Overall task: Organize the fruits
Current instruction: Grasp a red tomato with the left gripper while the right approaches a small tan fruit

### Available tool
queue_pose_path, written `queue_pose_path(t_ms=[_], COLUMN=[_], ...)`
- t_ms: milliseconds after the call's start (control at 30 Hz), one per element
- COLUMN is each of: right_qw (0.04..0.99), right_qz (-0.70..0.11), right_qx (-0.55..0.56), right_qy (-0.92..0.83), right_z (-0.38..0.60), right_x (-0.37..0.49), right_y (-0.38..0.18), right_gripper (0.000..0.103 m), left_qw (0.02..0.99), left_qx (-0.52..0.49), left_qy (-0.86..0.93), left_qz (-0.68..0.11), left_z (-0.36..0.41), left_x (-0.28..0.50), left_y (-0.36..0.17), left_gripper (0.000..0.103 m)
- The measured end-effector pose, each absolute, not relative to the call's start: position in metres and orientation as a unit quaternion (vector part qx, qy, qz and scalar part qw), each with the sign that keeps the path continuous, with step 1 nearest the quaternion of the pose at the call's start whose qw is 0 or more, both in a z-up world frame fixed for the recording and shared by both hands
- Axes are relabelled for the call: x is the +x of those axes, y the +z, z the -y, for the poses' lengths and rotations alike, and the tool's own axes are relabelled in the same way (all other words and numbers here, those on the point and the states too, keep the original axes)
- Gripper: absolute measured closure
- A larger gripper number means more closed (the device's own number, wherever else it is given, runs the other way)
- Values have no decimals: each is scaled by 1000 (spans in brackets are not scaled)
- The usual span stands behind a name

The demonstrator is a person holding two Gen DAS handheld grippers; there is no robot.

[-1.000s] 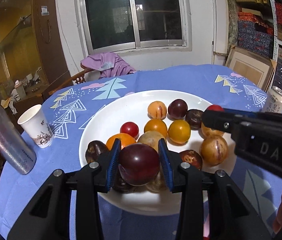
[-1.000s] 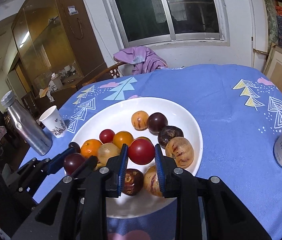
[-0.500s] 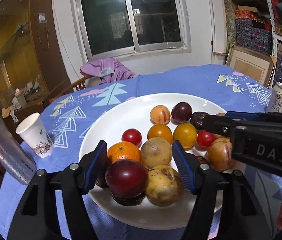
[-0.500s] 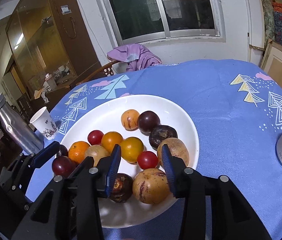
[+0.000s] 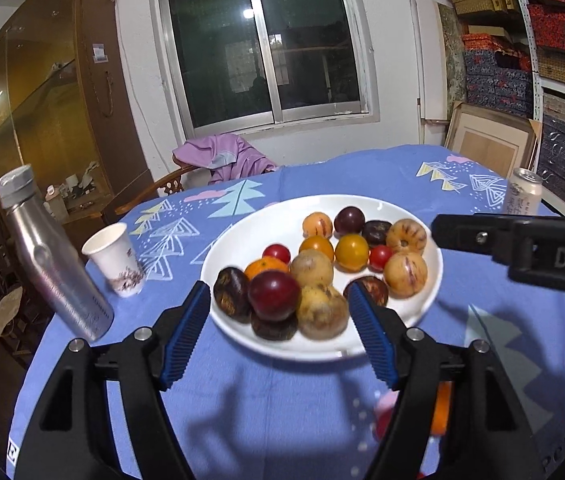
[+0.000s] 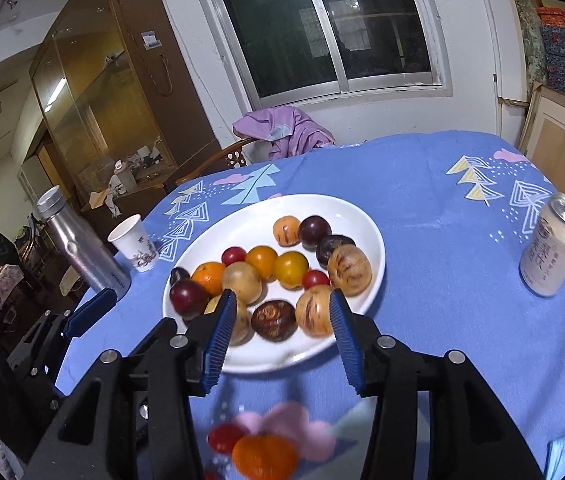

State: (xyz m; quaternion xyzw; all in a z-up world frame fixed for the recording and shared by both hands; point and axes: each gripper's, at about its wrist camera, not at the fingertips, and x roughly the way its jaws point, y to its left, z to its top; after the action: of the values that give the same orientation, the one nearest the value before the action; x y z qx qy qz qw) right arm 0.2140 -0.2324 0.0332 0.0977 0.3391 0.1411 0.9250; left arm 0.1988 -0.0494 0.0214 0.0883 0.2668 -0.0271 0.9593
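White plate [image 6: 362,216] is nearly full; left gripper [image 5: 278,332] and right gripper [image 6: 280,334] are opening, holding nothing, so reach slowly for the loose orange [image 6: 264,458]

Mixed fruits [image 6: 274,268], red, orange, yellow, tan and dark purple, are piled on a white plate [image 6: 342,208]; an orange [image 6: 264,458] and a red tomato [image 6: 224,438] are left blurred on the cloth.

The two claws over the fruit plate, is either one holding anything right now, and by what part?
Nothing is held. The left claw and right claw are both opening, empty, near the white plate.
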Motion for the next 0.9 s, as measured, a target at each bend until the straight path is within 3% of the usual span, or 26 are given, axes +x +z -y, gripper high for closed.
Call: queue_pose_path(t_ms=[100,300,500,533,600,733,900], right_qw=[922,909,895,895,893,886,878], right_qz=[-342,-366,-376,-376,-379,-392,-407], right_qx=[106,127,172,171,165,157,151], right_qy=[145,152,167,169,177,193,201], right_z=[240,262,279,278,275,267,258], right_x=[194,154,140,138,135,134,136], right_y=[29,7,-3,-3,-3,-6,-13], right_gripper=[53,41,41,41,41,41,41], left_qw=[954,932,923,921,913,902,894], left_qx=[71,55,122,138,150,134,121], left_qy=[-40,-123,-172,-179,-194,-216,-236], left_qz=[-287,-335,-321,-317,-325,-349,-361], left_z=[38,32,60,67,76,77,79], left_x=[176,131,91,87,87,97,104], left_y=[13,-7,-22,-25,-29,-34,-38], left_gripper=[23,23,24,25,41,57,58])
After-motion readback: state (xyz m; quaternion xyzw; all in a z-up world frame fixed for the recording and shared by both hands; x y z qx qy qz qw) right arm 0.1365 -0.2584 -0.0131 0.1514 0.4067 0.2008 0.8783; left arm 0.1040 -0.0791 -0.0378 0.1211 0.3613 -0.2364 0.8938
